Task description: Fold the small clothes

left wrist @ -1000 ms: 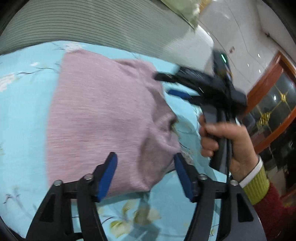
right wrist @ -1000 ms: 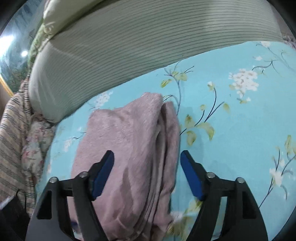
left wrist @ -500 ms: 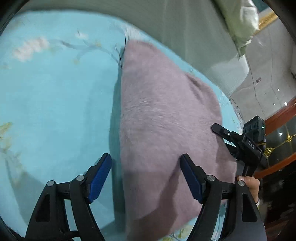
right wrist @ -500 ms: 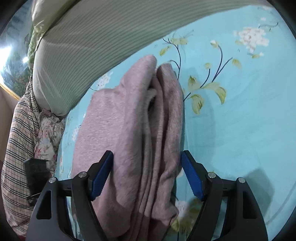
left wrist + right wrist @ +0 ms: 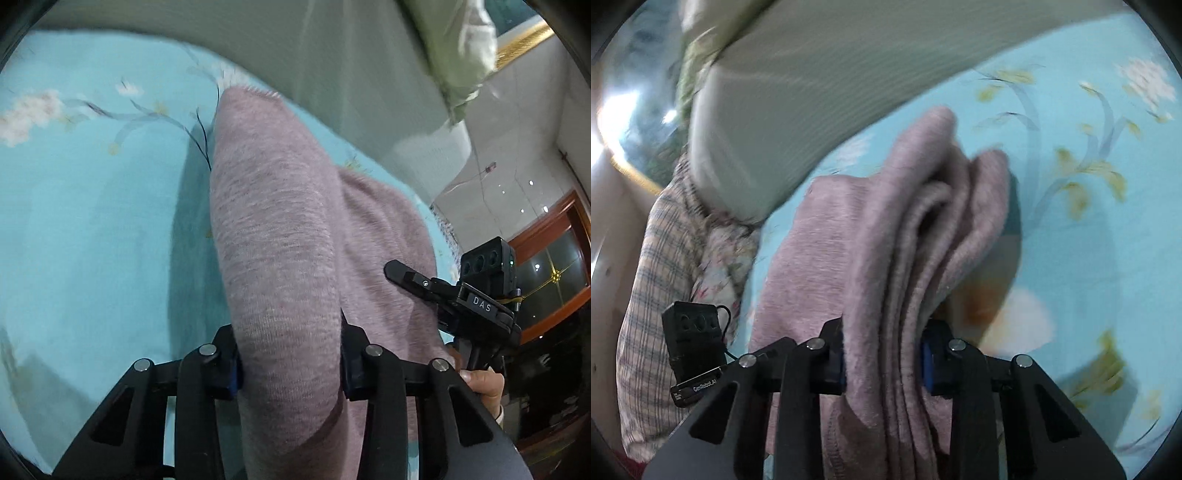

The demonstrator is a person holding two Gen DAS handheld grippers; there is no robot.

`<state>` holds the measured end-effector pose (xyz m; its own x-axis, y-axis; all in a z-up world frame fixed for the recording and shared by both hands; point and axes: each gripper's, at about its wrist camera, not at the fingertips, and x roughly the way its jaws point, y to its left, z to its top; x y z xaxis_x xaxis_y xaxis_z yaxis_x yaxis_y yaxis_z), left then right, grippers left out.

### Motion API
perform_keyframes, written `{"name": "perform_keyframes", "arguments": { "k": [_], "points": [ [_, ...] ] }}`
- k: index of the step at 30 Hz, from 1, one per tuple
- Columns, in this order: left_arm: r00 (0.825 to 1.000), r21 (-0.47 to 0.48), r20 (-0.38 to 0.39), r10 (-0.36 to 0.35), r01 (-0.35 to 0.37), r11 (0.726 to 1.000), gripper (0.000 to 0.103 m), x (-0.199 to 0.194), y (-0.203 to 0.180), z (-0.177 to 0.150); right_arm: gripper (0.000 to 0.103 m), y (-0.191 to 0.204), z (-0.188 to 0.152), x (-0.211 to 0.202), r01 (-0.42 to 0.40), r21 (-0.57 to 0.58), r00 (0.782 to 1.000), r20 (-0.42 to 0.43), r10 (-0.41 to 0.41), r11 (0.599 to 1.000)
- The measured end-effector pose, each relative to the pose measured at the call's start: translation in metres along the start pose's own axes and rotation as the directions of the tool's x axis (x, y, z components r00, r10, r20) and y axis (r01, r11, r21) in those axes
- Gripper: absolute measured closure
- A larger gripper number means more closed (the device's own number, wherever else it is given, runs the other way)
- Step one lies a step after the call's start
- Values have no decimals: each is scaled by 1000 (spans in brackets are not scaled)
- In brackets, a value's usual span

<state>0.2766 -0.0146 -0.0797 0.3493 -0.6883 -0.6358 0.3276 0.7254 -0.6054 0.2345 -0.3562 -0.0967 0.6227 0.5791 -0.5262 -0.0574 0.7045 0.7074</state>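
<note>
Gripping one mauve garment [image 5: 280, 258]: two grippers, closing.

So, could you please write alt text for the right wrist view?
The right gripper is closing on the stacked layers of a folded mauve knit garment that lies on a turquoise floral bedsheet. A grey striped pillow and checked fabric sit behind and to the left.

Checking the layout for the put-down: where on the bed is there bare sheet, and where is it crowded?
Bare floral sheet lies left of the mauve garment in the left wrist view, up to the striped quilt. In the right wrist view more sheet is bare to its right. Crowded: the strip between the garment and the plaid cloth, where the left gripper works.
</note>
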Motion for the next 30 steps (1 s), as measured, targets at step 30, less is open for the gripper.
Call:
{"name": "perform_keyframes", "arguments": {
  "k": [30],
  "points": [
    [961, -217, 92, 262, -237, 947, 41, -83, 49, -55, 45, 109, -72, 118, -69, -121, 977, -208, 42, 990]
  ]
}}
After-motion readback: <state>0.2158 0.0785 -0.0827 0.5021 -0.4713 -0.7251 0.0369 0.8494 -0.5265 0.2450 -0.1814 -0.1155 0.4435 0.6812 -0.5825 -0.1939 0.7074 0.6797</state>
